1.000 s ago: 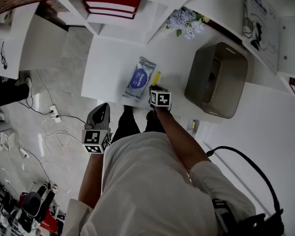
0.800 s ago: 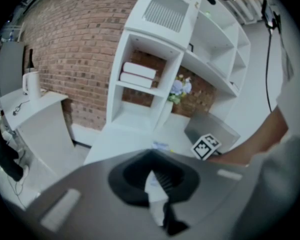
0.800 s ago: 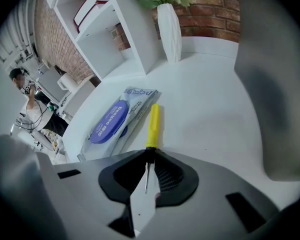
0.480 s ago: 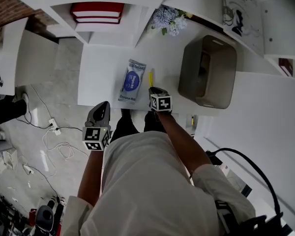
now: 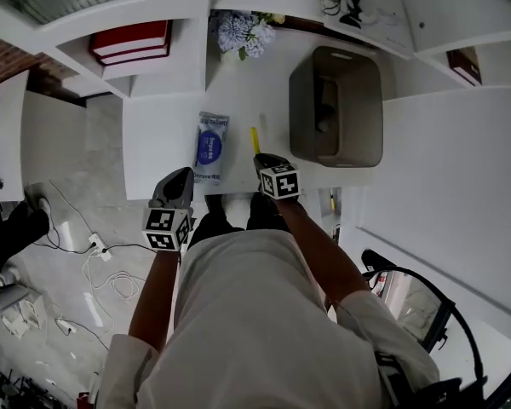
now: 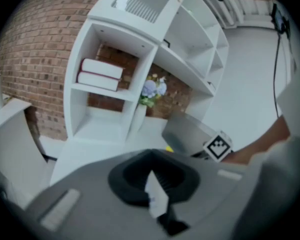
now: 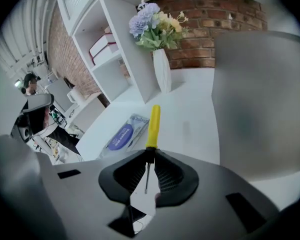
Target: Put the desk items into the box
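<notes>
My left tongs are pressed together and empty, with the wipes pack lying on the white surface at their 1 o'clock. My right tongs have just closed and now pinch the yellow-handled screwdriver by its metal shaft, so I judge it secured and ready to carry to the open grey box at 2 o'clock. The pack's blue oval label carries print too small to read.
</notes>
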A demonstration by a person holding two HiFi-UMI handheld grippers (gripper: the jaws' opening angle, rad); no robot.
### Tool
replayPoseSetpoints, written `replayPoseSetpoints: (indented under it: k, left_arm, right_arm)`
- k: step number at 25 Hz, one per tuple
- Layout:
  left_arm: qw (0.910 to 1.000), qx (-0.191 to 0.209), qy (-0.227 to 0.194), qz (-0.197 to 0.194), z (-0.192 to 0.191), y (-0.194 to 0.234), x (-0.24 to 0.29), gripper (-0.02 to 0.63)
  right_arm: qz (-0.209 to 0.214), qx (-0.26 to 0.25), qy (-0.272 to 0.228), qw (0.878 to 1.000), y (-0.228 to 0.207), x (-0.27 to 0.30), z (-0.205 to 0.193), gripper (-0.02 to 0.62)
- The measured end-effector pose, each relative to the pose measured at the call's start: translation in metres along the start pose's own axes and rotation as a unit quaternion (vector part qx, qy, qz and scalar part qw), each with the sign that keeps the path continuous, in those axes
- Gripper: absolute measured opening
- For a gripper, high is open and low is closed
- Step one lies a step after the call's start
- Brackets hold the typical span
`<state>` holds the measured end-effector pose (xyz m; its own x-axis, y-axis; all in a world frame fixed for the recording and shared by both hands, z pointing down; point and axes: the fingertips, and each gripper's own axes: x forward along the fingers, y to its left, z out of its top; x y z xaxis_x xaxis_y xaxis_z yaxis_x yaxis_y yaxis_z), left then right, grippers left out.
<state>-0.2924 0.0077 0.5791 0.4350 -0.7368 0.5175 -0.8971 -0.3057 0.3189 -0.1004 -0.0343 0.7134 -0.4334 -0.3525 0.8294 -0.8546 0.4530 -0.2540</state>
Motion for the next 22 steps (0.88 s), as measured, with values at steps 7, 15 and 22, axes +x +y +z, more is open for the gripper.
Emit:
replayPoseSetpoints:
  k: [7,15,22]
  left_arm:
    - [0.9998,0.016,-0.004,-0.011,0.016,-0.048,0.026,0.003]
    - [0.9990,0.034,-0.012,-0.027,0.038,-0.107,0.066,0.003]
    - [0.9976,0.054,-0.014,-0.041,0.054,-0.145,0.093,0.003]
  right_arm:
    - [0.062,-0.008,-0.052,0.997,0.007,-0.054,0.031,0.049]
    - [0.105,-0.034,-0.095,0.989,-0.007,-0.116,0.052,0.049]
    - [0.118,-0.044,-0.109,0.986,-0.035,-0.147,0.061,0.049]
